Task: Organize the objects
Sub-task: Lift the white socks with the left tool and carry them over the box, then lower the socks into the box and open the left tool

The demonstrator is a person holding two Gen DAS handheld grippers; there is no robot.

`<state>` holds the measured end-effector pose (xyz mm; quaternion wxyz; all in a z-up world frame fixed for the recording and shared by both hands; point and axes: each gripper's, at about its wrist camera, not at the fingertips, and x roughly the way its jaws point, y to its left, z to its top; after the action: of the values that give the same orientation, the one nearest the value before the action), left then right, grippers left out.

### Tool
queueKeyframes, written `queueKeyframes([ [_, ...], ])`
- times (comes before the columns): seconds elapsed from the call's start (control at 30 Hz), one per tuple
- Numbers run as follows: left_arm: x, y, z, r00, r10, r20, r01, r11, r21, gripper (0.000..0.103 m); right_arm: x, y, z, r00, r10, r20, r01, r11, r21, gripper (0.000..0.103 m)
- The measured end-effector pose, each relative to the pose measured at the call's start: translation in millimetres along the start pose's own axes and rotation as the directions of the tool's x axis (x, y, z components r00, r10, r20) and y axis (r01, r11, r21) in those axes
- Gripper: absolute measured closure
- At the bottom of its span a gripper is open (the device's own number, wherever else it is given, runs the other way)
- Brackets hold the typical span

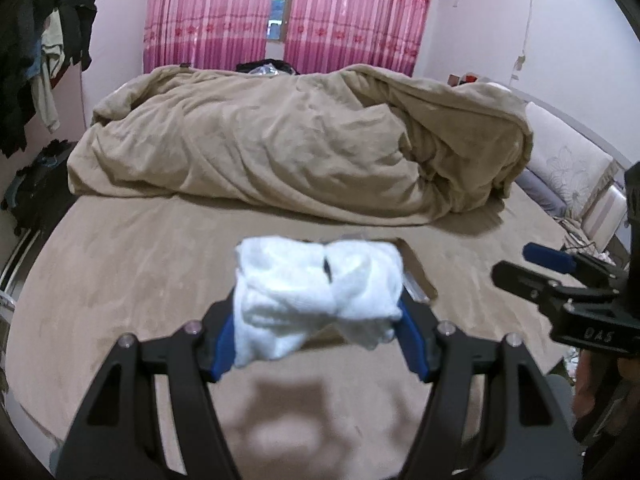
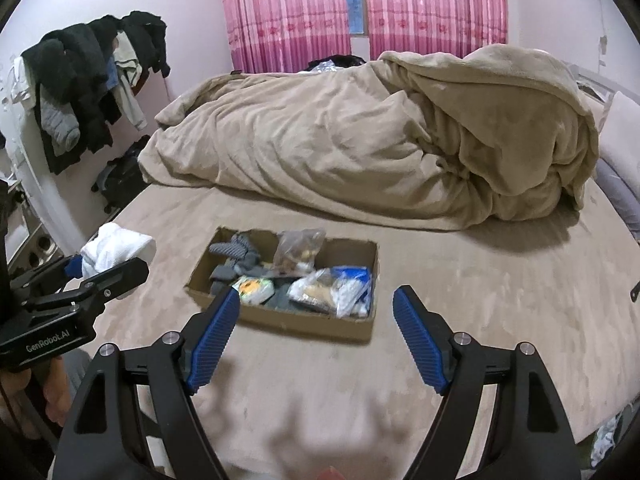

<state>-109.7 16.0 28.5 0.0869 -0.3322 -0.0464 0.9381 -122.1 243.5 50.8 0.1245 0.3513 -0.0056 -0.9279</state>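
While the blue ribbed fingers [image 1: 412,340] of the left gripper [image 1: 316,336] pinch a bunched white terry-cloth towel [image 1: 316,300] from both sides, the bundle hangs in the air above the tan plush bed sheet [image 1: 120,272], not touching it. Right gripper [image 2: 316,336] is empty, its fingers [image 2: 216,332] spread wide, hovering low over the bed just in front of the shallow brown cardboard box [image 2: 300,322].

Box already holds grey patterned socks [image 2: 236,256] at its far left and clear plastic snack bags [image 2: 332,290] toward the right; looks fairly full. From the right wrist view the towel [image 2: 116,250] sits left of the box, apart from it.

Step in hand, likely: carry towel over the box and drop it in. To do it well:
- keep the pinch firm, cloth is soft and a loose end droops below the fingers, may snag the box wall
- travel rightward, clear the near rim first, then lower
- aim for a gap between socks and bags, or on top
- open only once the bundle is inside the walls
- right gripper could steady the box rim, light cardboard may slide on plush.

Rumpled tan duvet [image 2: 380,140] lies well behind.
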Motion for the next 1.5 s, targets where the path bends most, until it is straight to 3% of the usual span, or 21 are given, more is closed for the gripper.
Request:
queueKeyframes([
  [0.63,145.4,28.1,8.7,0.993,0.025,-0.117,-0.028,0.999,-0.023,0.036,115.3,-29.6,12.2,0.996,-0.066,-0.052,0.065,0.998,-0.016,0.021],
  [0.9,202.5,32.2,-9.8,0.973,-0.005,-0.233,0.000,1.000,-0.023,0.032,143.9,-35.4,2.0,0.994,-0.087,-0.071,0.085,0.996,-0.030,0.021],
  [1.03,210.1,25.6,-16.9,0.971,0.035,-0.235,-0.026,0.999,0.041,0.028,152.3,-37.8,-6.2,0.991,-0.091,-0.100,0.088,0.996,-0.026,0.021],
  [1.17,205.2,25.8,-13.0,0.967,0.016,-0.255,-0.014,1.000,0.007,0.026,150.2,-39.8,-10.6,0.990,-0.090,-0.107,0.089,0.996,-0.021,0.021],
  [1.3,194.1,22.5,-11.3,0.968,0.010,-0.250,-0.009,1.000,0.006,0.011,139.3,-38.6,-11.5,0.992,-0.080,-0.097,0.080,0.997,-0.004,0.021],
  [1.5,168.0,21.6,-6.5,0.978,0.022,-0.207,-0.023,1.000,-0.001,0.011,123.2,-34.4,-13.1,0.994,-0.054,-0.092,0.056,0.998,0.018,0.021],
])
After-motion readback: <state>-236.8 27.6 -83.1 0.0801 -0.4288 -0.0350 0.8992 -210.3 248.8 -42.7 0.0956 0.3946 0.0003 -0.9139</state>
